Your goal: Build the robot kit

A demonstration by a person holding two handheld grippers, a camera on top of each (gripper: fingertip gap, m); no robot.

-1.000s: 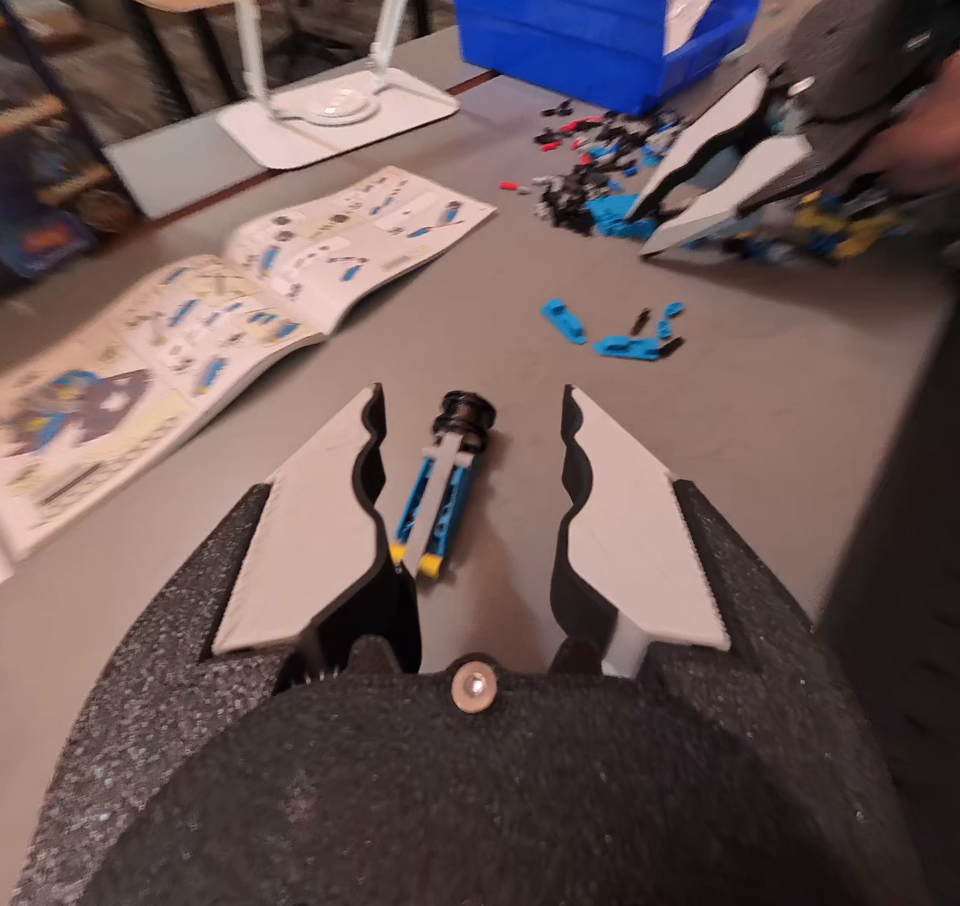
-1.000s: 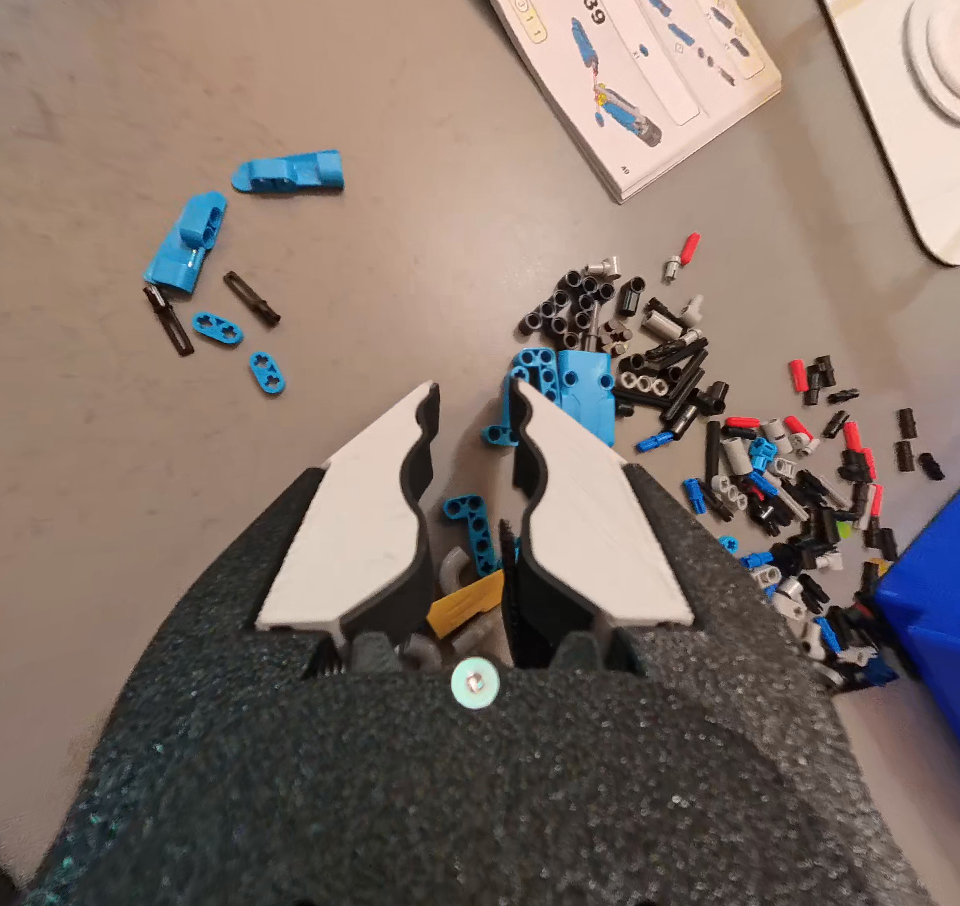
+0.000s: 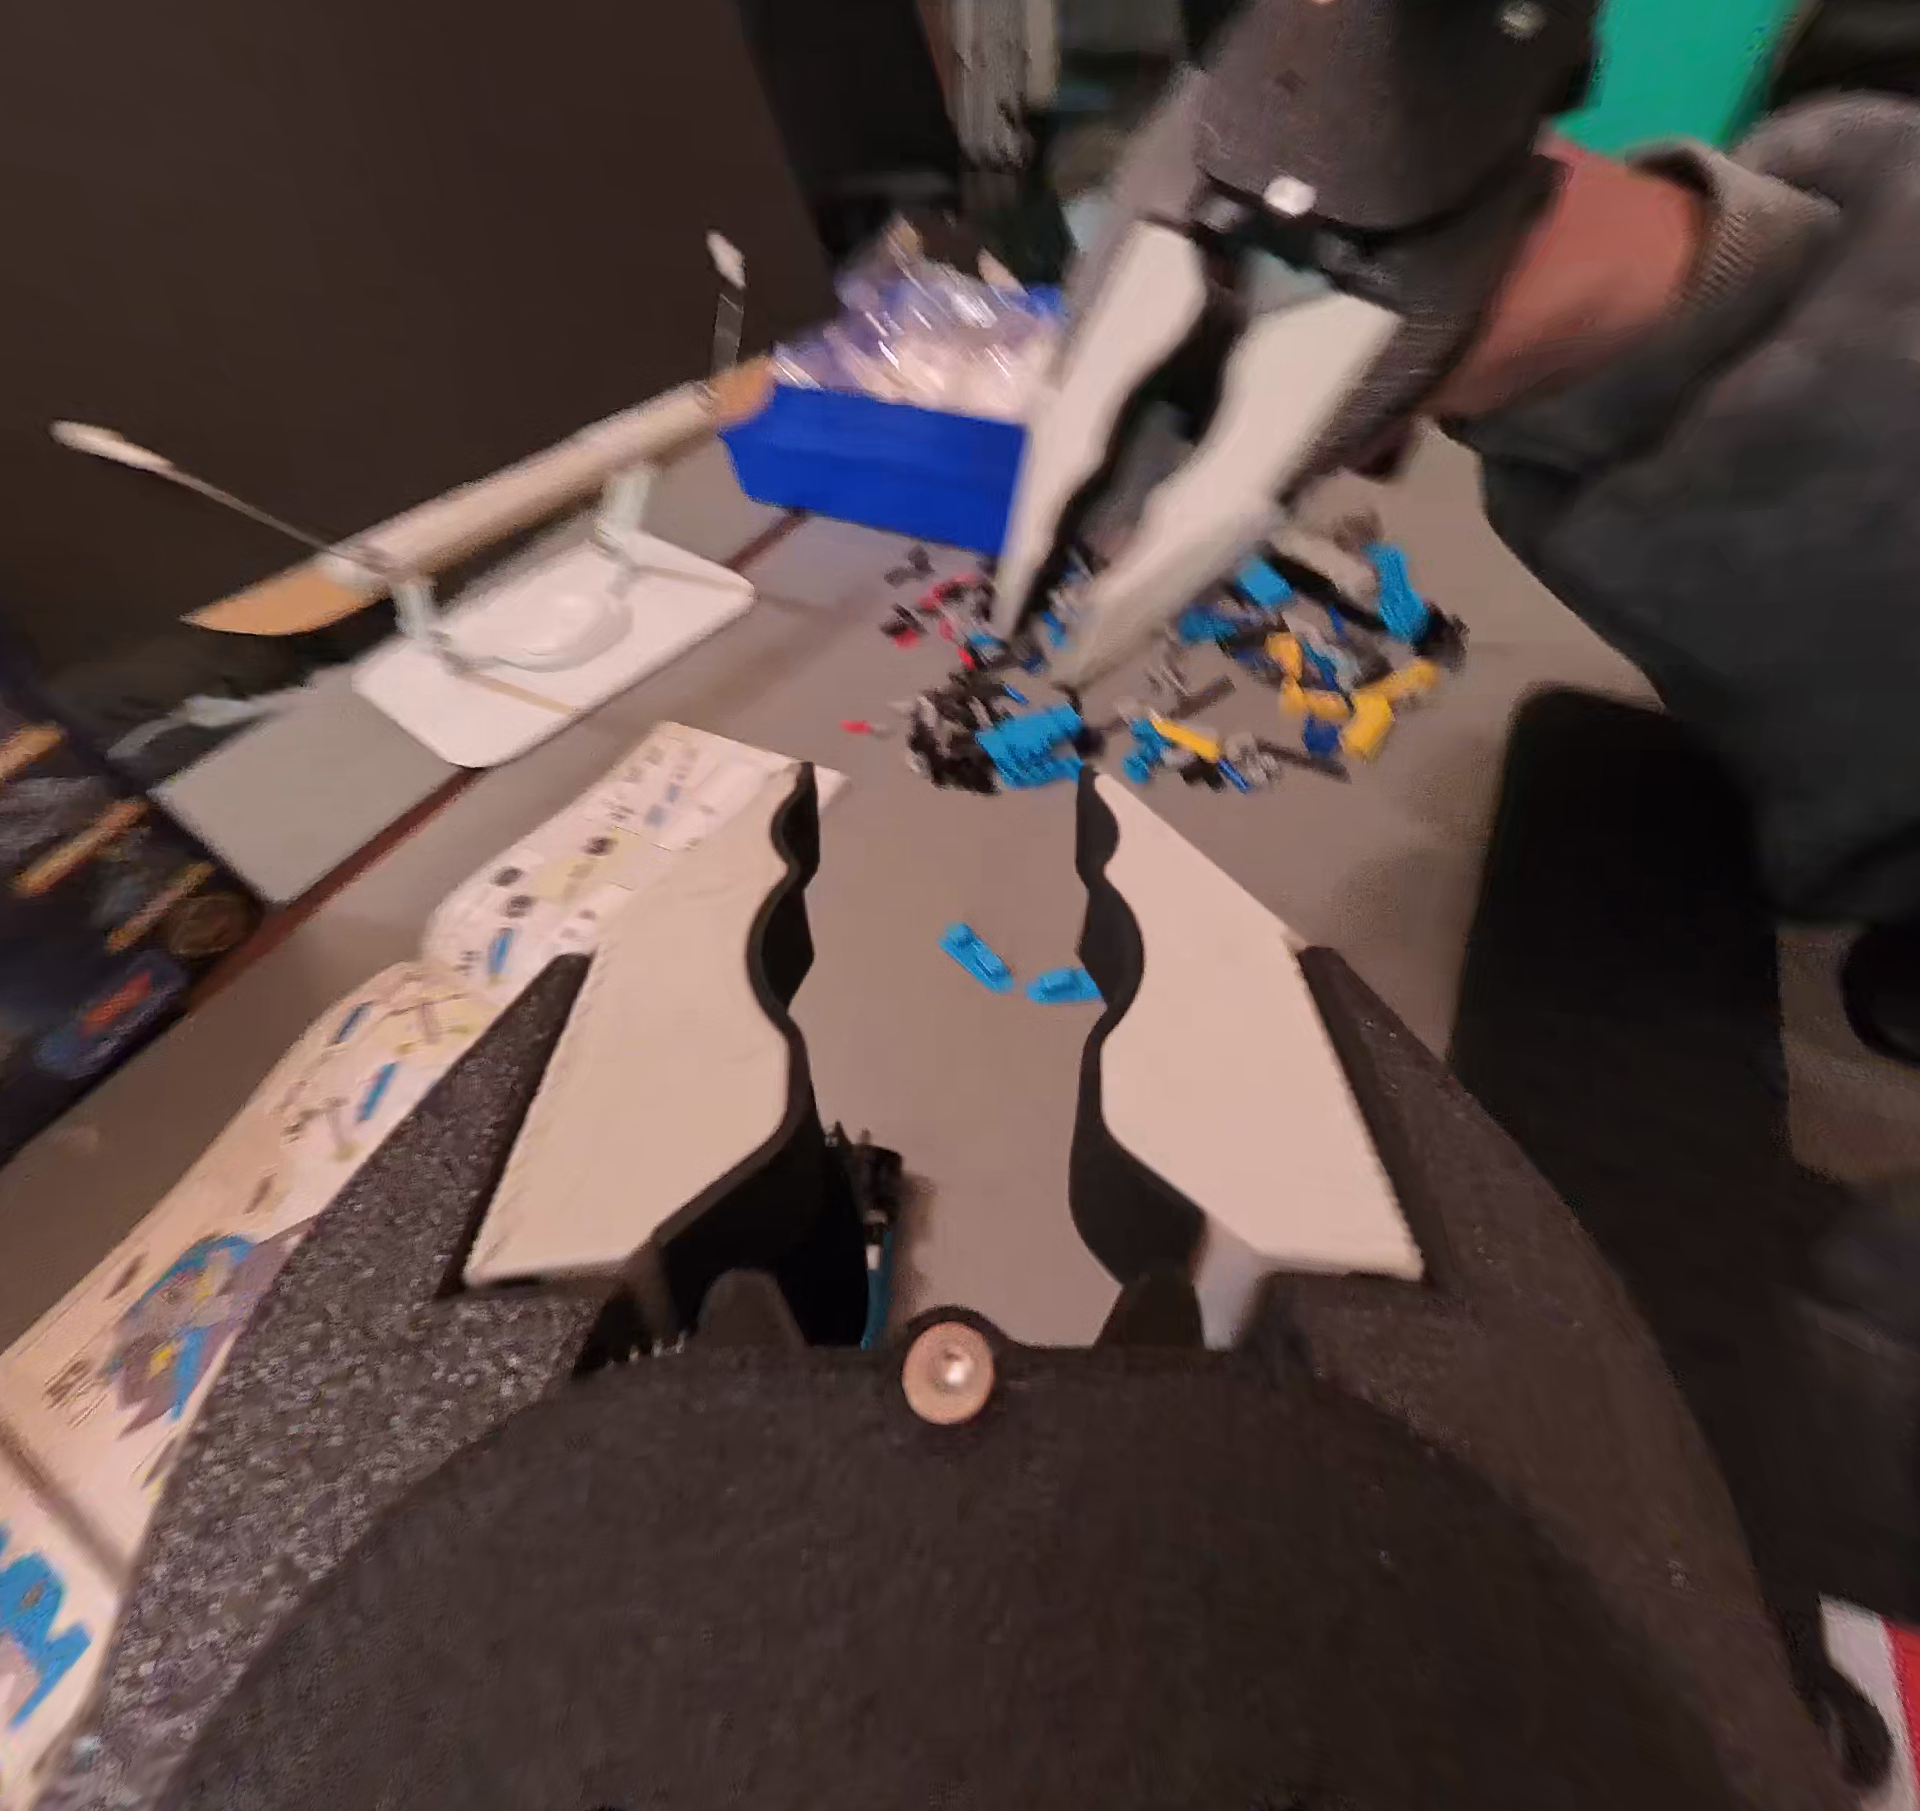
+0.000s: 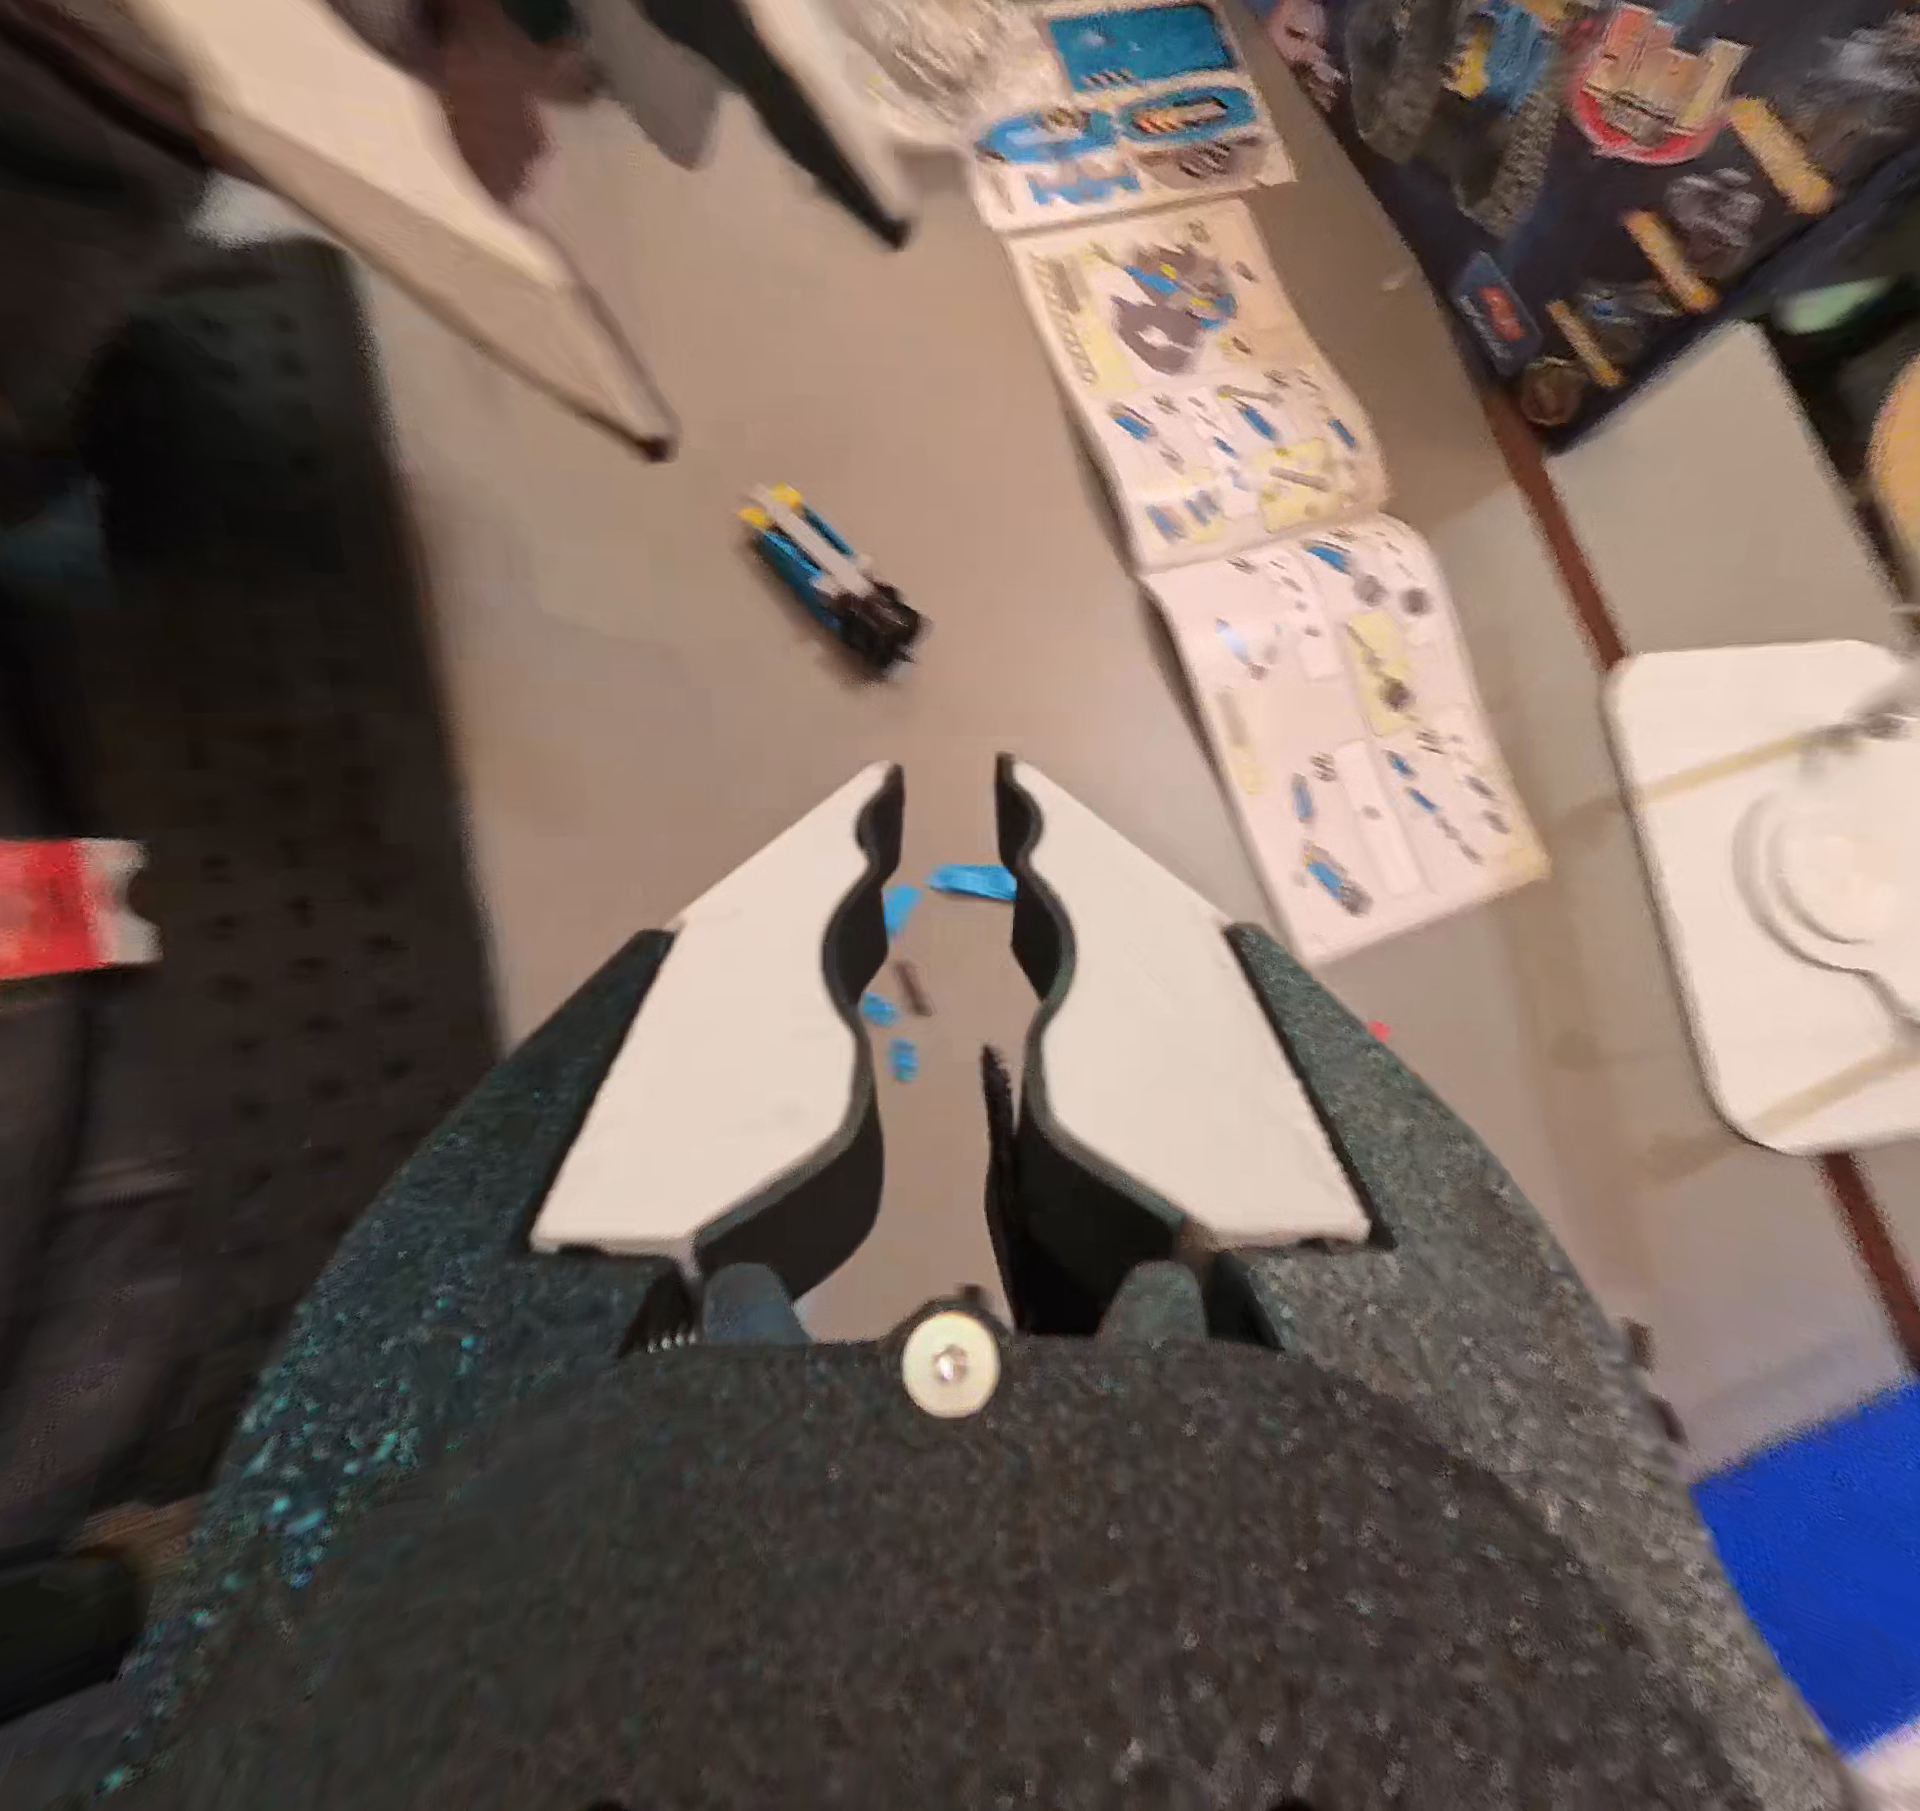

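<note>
Left gripper [image 3: 943, 795] jaws apart, empty | right gripper [image 4: 948, 774] jaws slightly apart, empty, above small blue plastic pieces [image 4: 971, 881] | grey tabletop [image 4: 665, 774]

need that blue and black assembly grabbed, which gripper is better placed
Probably left: the left gripper hangs open closest to the blue and black assembly; the right gripper is farther off, above loose blue pieces.

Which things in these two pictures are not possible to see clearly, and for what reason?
- Small assembly, left wrist view: mostly hidden behind the left gripper finger.
- Parts pile, left wrist view: motion blur, single pieces cannot be told apart.
- Blue bin, right wrist view: cut off by the frame edge.
- Tiny blue pieces, right wrist view: blurred, partly hidden between the right gripper fingers.
</note>
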